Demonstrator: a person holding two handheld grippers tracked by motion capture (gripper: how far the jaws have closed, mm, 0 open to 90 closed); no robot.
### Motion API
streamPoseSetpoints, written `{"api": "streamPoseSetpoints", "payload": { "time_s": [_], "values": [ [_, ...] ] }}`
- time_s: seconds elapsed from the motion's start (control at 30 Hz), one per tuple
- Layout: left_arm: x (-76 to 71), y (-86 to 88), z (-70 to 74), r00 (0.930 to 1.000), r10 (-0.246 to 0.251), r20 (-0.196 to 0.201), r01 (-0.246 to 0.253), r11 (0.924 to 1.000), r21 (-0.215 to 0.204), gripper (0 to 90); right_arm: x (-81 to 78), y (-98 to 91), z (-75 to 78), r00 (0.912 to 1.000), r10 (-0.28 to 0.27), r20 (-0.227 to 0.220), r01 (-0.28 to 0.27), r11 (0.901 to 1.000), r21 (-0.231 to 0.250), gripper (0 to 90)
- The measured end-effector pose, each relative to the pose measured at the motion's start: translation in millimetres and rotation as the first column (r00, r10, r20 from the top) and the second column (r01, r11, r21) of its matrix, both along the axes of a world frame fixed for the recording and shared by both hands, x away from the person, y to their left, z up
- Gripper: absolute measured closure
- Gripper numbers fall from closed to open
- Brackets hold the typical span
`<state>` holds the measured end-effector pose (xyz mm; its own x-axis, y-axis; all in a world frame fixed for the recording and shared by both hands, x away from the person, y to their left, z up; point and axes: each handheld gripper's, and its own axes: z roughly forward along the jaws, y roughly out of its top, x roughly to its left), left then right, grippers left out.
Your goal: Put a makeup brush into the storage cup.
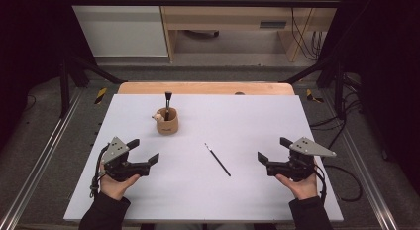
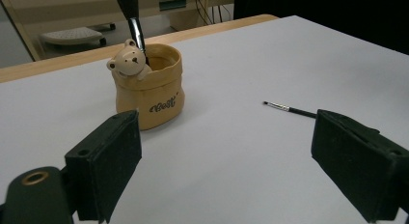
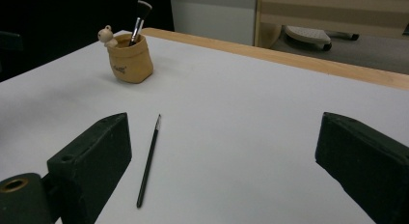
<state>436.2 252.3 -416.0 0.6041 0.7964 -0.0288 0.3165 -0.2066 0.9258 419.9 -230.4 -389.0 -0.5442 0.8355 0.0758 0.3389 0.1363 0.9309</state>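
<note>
Now thin brush (image 1: 218,160) flat on desk (image 1: 277,121), long axis diagonal, between tools, nearer right tool (image 1: 270,149); left tool (image 1: 143,149) farther; both wide open, empty.

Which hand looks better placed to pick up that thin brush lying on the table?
Probably the right gripper: the thin brush lies just beside its open jaws, handle end towards it. The left gripper sits farther away, nearer the bear pot.

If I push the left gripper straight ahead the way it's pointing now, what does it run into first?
Probably nothing soon: the open left gripper aims between the bear pot on its left and the thin brush lying on its right. The bare table lies ahead, though depth is hard to judge.
</note>
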Motion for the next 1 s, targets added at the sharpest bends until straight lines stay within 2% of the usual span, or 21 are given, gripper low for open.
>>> {"api": "streamPoseSetpoints", "payload": {
  "time_s": [0.5,1.0],
  "values": [
    [-3.2,4.1,-9.7,0.9997,0.002,-0.026,-0.001,0.9993,0.037,9.6,11.0,20.2,1.6,0.9992,0.023,-0.032,-0.024,0.9993,-0.030,7.3],
    [-2.8,7.5,-11.8,0.9995,-0.003,-0.030,0.004,0.9992,0.039,9.6,27.3,49.0,6.3,0.9960,0.062,-0.065,-0.066,0.9952,-0.071,7.5]
  ]
}}
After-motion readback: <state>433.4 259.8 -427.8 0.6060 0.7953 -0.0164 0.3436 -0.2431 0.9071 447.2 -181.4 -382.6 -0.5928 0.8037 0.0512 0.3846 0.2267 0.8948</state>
